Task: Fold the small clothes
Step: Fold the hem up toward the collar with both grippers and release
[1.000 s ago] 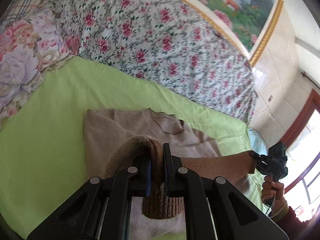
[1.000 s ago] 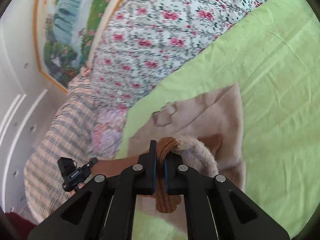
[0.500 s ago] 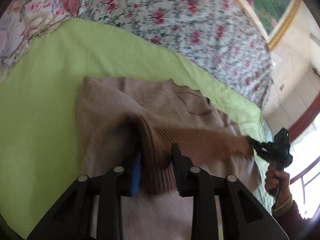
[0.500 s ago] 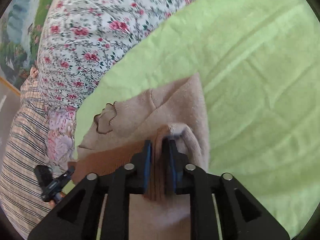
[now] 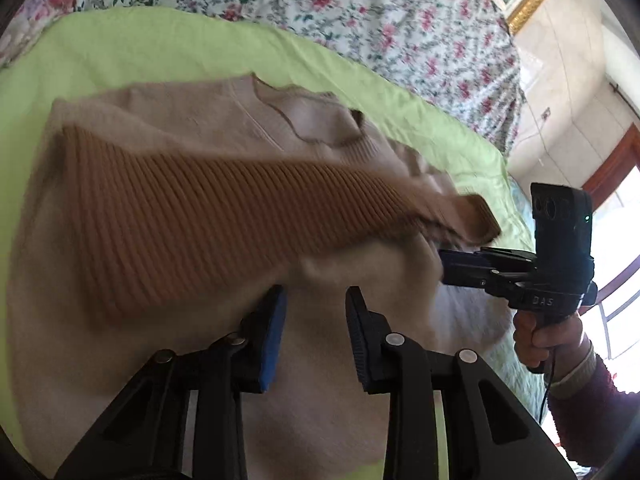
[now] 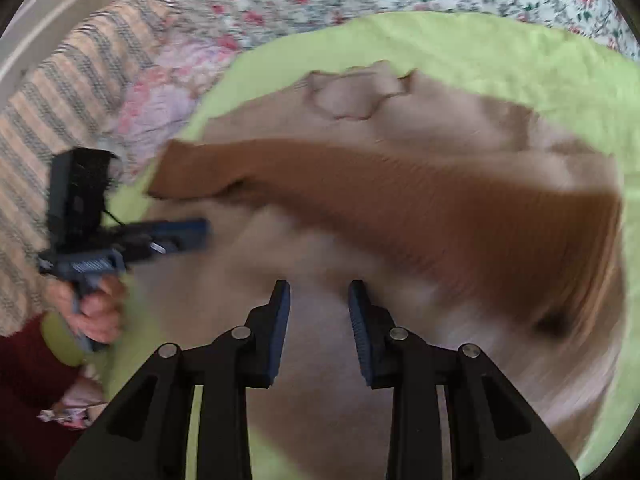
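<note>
A small beige sweater (image 5: 192,360) lies spread on a lime-green sheet (image 5: 160,48) covering a bed, its lower part folded up so that the darker ribbed hem (image 5: 224,216) runs as a brown band across the middle of both wrist views. In the left wrist view, the left tongs (image 5: 314,332) fill the lower centre of the frame, their blue-padded jaws having just been opening and now standing apart above the sweater with no cloth pinched between them. At the right edge of that frame a hand (image 5: 548,340) in a dark red sleeve holds the right tongs (image 5: 444,264), whose tips sit at the sweater's side just below the end of the ribbed band. In the blurred right wrist view, the right tongs (image 6: 318,332) occupy the lower centre, their jaws likewise having just been opening and now parted over bare beige knit, gripping nothing. The other hand (image 6: 96,312) and the left tongs (image 6: 200,230) show at the left of that frame. A floral quilt (image 5: 360,16) fills the top of the frame behind the sheet, and a striped blanket (image 6: 60,92) lies at upper left in the right wrist view.
</note>
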A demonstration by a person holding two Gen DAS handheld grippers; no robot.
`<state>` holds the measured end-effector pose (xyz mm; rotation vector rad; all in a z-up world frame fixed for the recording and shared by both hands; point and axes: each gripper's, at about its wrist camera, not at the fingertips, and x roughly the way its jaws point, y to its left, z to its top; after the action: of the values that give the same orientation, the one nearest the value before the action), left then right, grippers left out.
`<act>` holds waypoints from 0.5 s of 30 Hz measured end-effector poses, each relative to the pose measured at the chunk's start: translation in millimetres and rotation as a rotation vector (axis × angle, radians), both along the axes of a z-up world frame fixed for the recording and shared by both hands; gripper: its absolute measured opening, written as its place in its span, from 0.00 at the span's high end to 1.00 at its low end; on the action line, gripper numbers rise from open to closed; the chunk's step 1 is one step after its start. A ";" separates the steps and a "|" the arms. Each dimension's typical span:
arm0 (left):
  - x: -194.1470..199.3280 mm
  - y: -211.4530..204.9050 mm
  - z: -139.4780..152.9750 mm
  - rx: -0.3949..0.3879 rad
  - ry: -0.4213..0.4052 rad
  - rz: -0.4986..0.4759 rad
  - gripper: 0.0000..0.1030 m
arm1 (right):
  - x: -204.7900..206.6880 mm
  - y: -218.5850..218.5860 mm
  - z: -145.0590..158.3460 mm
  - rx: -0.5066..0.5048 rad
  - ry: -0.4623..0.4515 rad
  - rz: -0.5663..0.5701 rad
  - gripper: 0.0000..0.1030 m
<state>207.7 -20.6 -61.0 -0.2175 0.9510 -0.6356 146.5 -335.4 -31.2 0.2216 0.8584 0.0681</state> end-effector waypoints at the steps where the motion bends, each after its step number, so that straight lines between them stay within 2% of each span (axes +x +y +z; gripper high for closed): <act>1: 13.9 5.2 3.0 0.008 -0.006 0.019 0.70 | 4.0 -11.4 2.3 -0.027 -0.001 -0.037 0.70; 3: 49.3 15.8 6.8 0.056 -0.014 0.086 0.70 | 13.2 -45.1 9.0 -0.124 0.001 -0.203 0.70; 5: 86.8 34.4 9.9 0.084 -0.009 0.178 0.69 | 8.5 -74.5 12.8 -0.067 -0.025 -0.309 0.70; 6: 98.8 41.5 11.1 0.085 -0.005 0.210 0.72 | 1.9 -94.5 16.7 -0.001 -0.063 -0.382 0.70; 7: 110.3 52.2 12.5 0.069 0.002 0.247 0.72 | -4.8 -104.0 19.3 0.023 -0.085 -0.432 0.70; 10: 123.7 77.4 17.7 -0.005 0.005 0.323 0.71 | -26.1 -104.1 25.1 0.074 -0.139 -0.447 0.70; 15: 80.6 92.7 26.4 -0.065 -0.034 0.351 0.66 | -59.6 -67.1 23.7 0.101 -0.160 -0.390 0.70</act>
<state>288.3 72.1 -34.6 -0.4203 0.8347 -0.3461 86.9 -402.5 -7.5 0.4682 0.6411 -0.2331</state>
